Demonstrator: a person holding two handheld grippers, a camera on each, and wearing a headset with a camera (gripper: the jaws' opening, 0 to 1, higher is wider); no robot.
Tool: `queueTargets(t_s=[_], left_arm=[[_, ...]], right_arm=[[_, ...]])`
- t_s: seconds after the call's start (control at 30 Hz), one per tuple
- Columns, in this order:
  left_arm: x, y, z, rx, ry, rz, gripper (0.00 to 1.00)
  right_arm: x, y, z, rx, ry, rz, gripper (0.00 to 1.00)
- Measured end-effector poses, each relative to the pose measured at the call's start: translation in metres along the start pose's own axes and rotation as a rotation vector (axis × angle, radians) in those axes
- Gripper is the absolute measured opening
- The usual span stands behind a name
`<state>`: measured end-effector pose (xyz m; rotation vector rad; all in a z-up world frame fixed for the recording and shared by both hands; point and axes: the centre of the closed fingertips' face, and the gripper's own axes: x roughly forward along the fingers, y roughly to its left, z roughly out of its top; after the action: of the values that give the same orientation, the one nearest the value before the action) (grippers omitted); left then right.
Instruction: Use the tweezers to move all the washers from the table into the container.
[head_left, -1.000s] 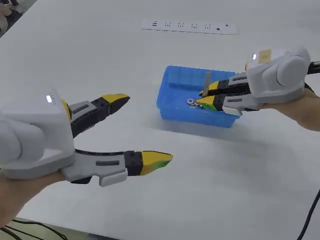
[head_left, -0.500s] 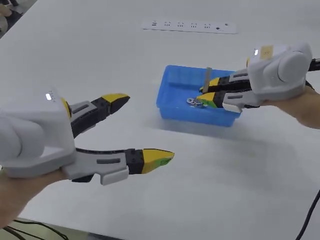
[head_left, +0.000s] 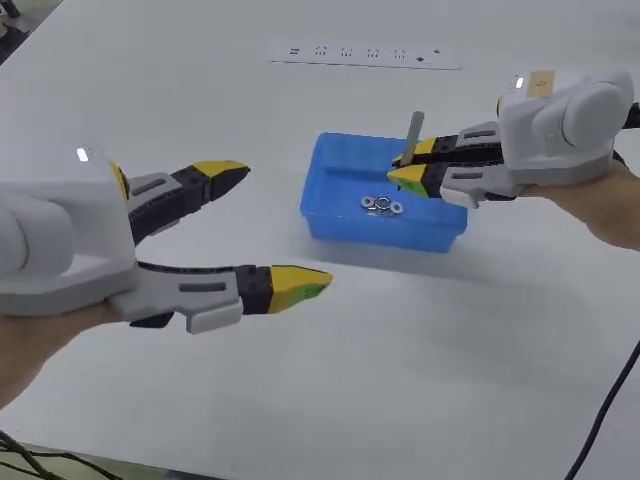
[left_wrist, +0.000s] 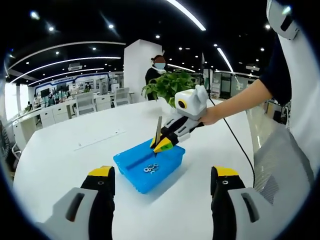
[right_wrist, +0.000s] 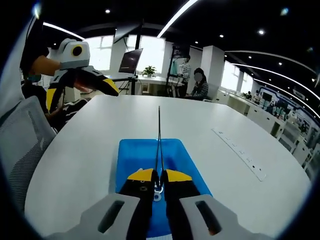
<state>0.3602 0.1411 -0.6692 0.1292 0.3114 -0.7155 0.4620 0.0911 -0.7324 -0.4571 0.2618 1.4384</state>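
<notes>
In the head view, we see the blue rectangular plastic container just off centre toward 1 o'clock on the white table, with a small cluster of silver metal washers lying on its floor. The right gripper reaches in from 3 o'clock above the container, its 2 jaws pinched on the grey metal tweezers, which stand nearly upright. The left gripper hangs at 9 o'clock, jaws spread wide and holding nothing, well apart from the container. A white power strip lies at 12 o'clock. In the left gripper view, we see the container and washers between the spread jaws, at 12 o'clock. In the right gripper view, the tweezers rise from the closed jaws toward 12 o'clock over the container.
</notes>
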Motion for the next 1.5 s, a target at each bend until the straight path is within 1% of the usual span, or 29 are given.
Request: queueTargets(t_s=[0.03,0.07,0.1,0.17,0.23,0.3,0.37,0.4,0.47,0.63,0.7,0.77,0.93,1.0,1.03,1.1,1.17,1.23,1.27,1.37,1.4,1.43,1.47,1.5], left_arm=[[0.004,0.005,-0.001,0.015,0.013,-0.005,0.83],[0.006,0.006,-0.002,0.018,0.019,-0.007,0.83],[0.011,0.01,-0.004,0.02,0.033,-0.012,0.82],[0.021,0.014,-0.004,0.012,0.037,-0.027,0.81],[0.031,0.016,0.001,0.004,0.032,-0.045,0.8],[0.041,0.015,0.007,0.026,0.029,-0.07,0.78],[0.05,0.016,0.013,0.048,0.021,-0.077,0.74],[0.056,0.016,0.018,0.05,0.011,-0.089,0.73],[0.066,0.016,0.023,0.049,0.0,-0.107,0.69],[0.084,0.016,0.032,0.059,-0.006,-0.138,0.59],[0.09,0.014,0.032,0.065,0.006,-0.163,0.56],[0.094,0.011,0.032,0.085,0.022,-0.187,0.52],[0.1,0.005,0.035,0.108,0.025,-0.237,0.37],[0.101,-0.005,0.037,0.115,0.03,-0.295,0.29],[0.102,-0.005,0.037,0.119,0.036,-0.297,0.26],[0.106,-0.007,0.037,0.141,0.046,-0.303,0.26],[0.108,-0.01,0.037,0.151,0.052,-0.32,0.25],[0.109,-0.013,0.038,0.17,0.055,-0.335,0.24],[0.109,-0.016,0.037,0.187,0.064,-0.35,0.23],[0.108,-0.02,0.031,0.237,0.097,-0.383,0.16],[0.107,-0.02,0.028,0.271,0.115,-0.39,0.12],[0.106,-0.02,0.025,0.281,0.125,-0.39,0.09],[0.104,-0.02,0.028,0.277,0.112,-0.383,0.09],[0.103,-0.021,0.029,0.279,0.109,-0.383,0.09]], right_arm=[[0.0,0.002,0.0,-0.002,0.003,0.005,0.08],[0.0,0.003,-0.001,-0.004,0.004,0.008,0.07],[0.001,0.006,-0.001,-0.015,0.011,0.017,0.07],[0.002,0.009,-0.001,-0.03,0.017,0.027,0.07],[0.002,0.013,0.001,-0.023,0.004,0.045,0.07],[0.003,0.012,0.003,-0.034,0.005,0.042,0.07],[0.003,0.012,0.005,-0.039,0.0,0.043,0.07],[0.003,0.013,0.006,-0.043,0.0,0.042,0.07],[0.003,0.014,0.007,-0.056,0.005,0.047,0.07],[0.002,0.018,0.005,-0.079,0.017,0.055,0.07],[0.002,0.02,0.005,-0.084,0.021,0.06,0.07],[0.001,0.021,0.003,-0.087,0.026,0.067,0.07],[0.0,0.023,0.0,-0.092,0.036,0.074,0.07],[-0.001,0.023,-0.002,-0.093,0.038,0.078,0.07],[-0.001,0.024,-0.002,-0.094,0.041,0.08,0.07],[-0.001,0.025,-0.003,-0.099,0.045,0.084,0.07],[-0.002,0.026,-0.004,-0.103,0.048,0.088,0.07],[-0.002,0.027,-0.004,-0.108,0.05,0.092,0.07],[-0.002,0.028,-0.004,-0.112,0.05,0.093,0.07],[-0.003,0.028,-0.002,-0.115,0.046,0.091,0.07],[-0.003,0.027,-0.001,-0.116,0.044,0.09,0.07],[-0.003,0.027,0.001,-0.116,0.04,0.088,0.07],[-0.003,0.028,0.001,-0.127,0.043,0.091,0.07],[-0.003,0.028,0.001,-0.129,0.041,0.092,0.07]])
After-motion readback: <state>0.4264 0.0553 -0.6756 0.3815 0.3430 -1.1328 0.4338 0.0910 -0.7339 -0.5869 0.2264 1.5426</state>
